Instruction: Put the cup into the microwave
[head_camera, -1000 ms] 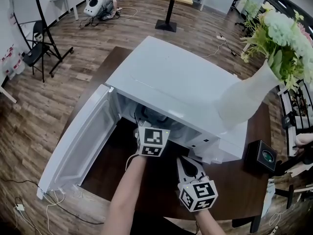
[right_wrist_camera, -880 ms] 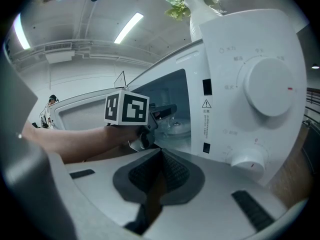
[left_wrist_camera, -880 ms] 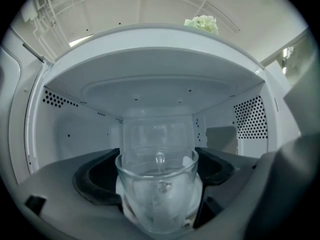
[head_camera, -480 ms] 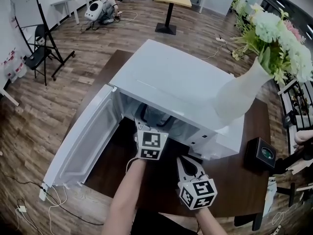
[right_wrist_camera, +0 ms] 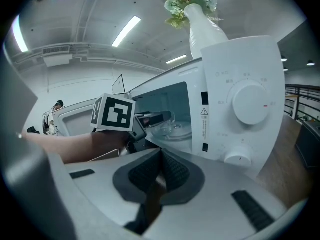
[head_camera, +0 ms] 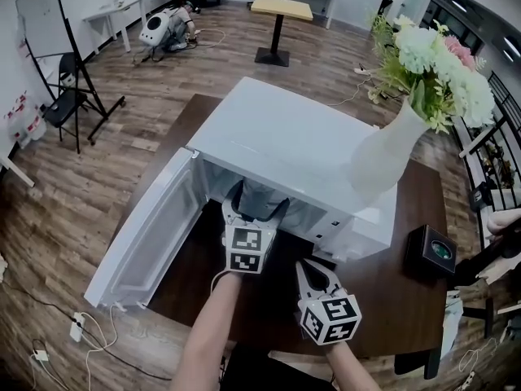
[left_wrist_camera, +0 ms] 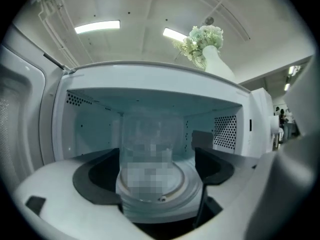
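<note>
Left gripper view: left claw (left_wrist_camera: 156,151) clamps cup (left_wrist_camera: 150,129) inside microwave (left_wrist_camera: 150,76); right claw (right_wrist_camera: 160,156) closed, empty.

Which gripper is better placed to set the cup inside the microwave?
Left. The left gripper holds the clear cup at the open microwave's mouth; the right gripper is shut, empty, off by the control panel.
</note>
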The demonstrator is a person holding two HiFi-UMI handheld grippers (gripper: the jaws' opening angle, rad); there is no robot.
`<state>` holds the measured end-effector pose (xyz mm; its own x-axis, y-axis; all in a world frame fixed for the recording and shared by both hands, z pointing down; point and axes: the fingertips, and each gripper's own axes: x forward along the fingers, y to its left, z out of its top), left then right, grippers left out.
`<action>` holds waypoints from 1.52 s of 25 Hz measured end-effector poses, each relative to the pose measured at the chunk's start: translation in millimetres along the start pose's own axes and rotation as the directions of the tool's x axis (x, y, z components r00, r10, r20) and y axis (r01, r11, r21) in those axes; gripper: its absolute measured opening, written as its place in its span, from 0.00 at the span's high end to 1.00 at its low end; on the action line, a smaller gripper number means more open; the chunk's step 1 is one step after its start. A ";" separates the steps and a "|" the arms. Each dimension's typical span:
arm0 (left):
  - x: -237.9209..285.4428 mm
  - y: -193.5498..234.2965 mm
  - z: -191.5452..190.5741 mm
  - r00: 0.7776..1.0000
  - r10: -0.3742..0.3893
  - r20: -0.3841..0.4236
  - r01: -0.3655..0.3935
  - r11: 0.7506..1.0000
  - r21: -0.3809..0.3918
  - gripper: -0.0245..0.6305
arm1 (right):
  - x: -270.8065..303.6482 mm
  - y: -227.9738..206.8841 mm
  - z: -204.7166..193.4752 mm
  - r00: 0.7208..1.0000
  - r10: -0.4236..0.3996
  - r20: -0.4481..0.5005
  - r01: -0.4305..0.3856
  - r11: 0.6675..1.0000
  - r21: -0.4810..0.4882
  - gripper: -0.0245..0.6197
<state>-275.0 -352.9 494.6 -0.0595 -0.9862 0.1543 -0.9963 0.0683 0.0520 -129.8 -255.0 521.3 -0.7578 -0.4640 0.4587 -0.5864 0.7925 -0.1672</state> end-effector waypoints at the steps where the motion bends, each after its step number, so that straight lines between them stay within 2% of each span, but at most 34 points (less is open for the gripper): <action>1: -2.8 -0.2 -0.2 1.000 0.001 -0.004 -0.001 1.000 0.000 0.28 | -1.3 0.6 0.4 1.000 -0.001 0.001 0.001 1.000 0.000 0.97; 11: -33.3 -2.8 -7.5 0.998 -0.012 -0.054 0.010 0.999 -0.034 0.28 | -14.2 8.3 3.7 1.000 -0.015 0.015 0.015 1.000 0.000 0.97; 20: -58.1 -13.9 -7.5 0.997 -0.024 -0.068 0.021 0.999 -0.041 0.29 | -28.6 7.4 4.5 0.999 -0.042 0.030 0.041 0.999 0.027 0.97; 32: -103.4 -45.9 14.3 0.997 -0.066 -0.040 0.066 0.998 -0.017 0.29 | -57.1 0.3 4.2 0.994 -0.096 0.050 0.093 0.994 0.065 0.97; 38: -125.5 -69.6 14.3 0.993 -0.115 -0.024 0.114 0.993 -0.038 0.29 | -71.9 -6.4 -0.9 0.993 -0.106 0.058 0.101 0.991 0.083 0.97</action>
<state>-199.0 -236.0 457.6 0.0568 -0.9837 0.1708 -0.9935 -0.0389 0.1067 -71.2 -226.3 490.2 -0.7069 -0.5671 0.4227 -0.6814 0.7062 -0.1920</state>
